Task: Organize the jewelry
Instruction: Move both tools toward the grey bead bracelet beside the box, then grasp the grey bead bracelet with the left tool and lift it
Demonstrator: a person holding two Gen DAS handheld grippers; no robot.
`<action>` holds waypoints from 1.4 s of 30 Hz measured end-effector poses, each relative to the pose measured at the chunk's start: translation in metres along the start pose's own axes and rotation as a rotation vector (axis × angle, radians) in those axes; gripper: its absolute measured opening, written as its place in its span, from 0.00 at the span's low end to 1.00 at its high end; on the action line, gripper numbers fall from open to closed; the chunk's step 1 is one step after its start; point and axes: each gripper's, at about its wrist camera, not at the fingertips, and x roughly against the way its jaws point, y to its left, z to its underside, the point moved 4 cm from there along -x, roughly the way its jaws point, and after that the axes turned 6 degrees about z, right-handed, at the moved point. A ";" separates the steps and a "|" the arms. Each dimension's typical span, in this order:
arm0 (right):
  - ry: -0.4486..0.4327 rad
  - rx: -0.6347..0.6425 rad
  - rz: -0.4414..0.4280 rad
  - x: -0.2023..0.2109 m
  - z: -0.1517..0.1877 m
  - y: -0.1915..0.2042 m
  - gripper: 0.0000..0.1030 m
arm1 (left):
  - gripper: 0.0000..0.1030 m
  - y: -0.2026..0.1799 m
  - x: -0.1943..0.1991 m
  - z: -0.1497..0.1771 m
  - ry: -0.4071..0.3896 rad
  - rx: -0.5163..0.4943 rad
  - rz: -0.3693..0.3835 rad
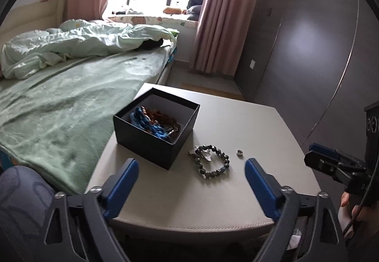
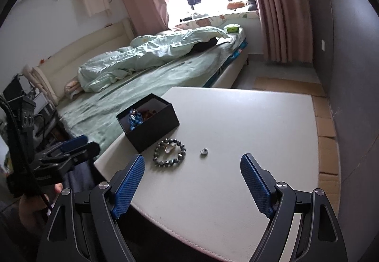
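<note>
Left gripper (image 1: 191,167): jaws wide, nothing between them, held above the near edge of the table (image 1: 248,120). Right gripper (image 2: 193,163): jaws wide, likewise empty, over the same near edge.

Count: two grippers, one box, one bracelet loose on the table, one ring, one small pale piece.

Box (image 1: 151,143): black, square, lidless, standing upright at the table's left side next to the bed (image 1: 59,101). It has one corner toward the left gripper. Inside: blue cord items and brown beaded ones, number not clear.

Bead bracelet (image 1: 212,160): dark grey, glossy round beads, lying flat as a closed, slightly oval loop just right of the box. The small pale piece (image 1: 205,155) lies inside the loop.

Ring (image 1: 239,152): silver, near the bracelet on its right, not touching.
</note>
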 end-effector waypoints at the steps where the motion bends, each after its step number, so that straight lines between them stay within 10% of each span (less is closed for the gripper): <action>1: 0.011 -0.005 0.000 -0.003 0.002 -0.002 0.80 | 0.80 0.000 -0.005 0.001 0.008 0.008 -0.004; 17: 0.102 -0.019 0.030 -0.031 0.007 -0.011 0.67 | 0.42 -0.009 -0.087 0.017 0.182 0.019 -0.096; 27: 0.144 -0.021 0.044 -0.045 0.011 -0.016 0.56 | 0.35 -0.018 -0.107 0.021 0.218 -0.012 -0.186; 30: 0.149 -0.020 0.044 -0.047 0.011 -0.015 0.54 | 0.18 -0.018 -0.109 0.021 0.221 -0.045 -0.229; 42: 0.201 0.039 0.043 -0.074 0.010 -0.002 0.45 | 0.09 0.004 -0.083 0.014 0.197 0.017 -0.094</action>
